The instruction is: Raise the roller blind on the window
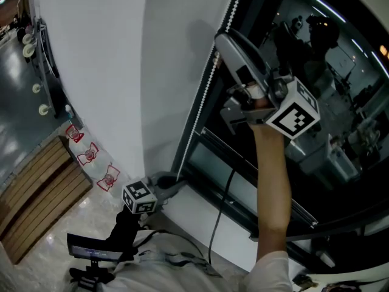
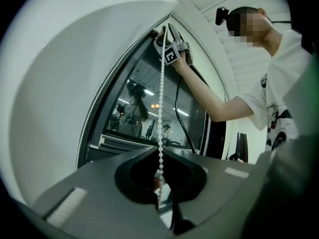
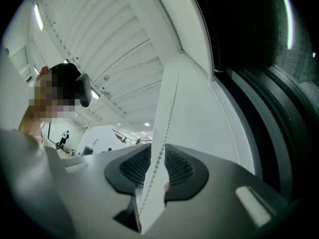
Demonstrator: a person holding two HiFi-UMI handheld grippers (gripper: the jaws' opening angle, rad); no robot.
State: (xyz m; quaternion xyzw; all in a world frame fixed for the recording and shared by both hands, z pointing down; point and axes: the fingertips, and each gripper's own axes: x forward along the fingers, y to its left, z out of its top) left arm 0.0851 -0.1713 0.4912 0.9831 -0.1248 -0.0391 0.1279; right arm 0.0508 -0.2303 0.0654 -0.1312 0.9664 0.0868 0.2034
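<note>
The roller blind's white bead chain (image 1: 203, 99) hangs down the edge of the dark glass window (image 1: 328, 72), beside the white wall (image 1: 109, 72); the blind's cloth I can't make out. Low down, the left gripper (image 2: 160, 152) is pinched on the chain; up high, the right gripper (image 3: 158, 151) straddles it, jaws narrowly apart. Hand-over-hand hauling, I'd say: the right must nip next, then pull

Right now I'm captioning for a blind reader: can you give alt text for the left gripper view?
The left gripper is shut on a white bead chain that runs straight up past a dark window to the right gripper, held high on a person's raised arm.
</note>
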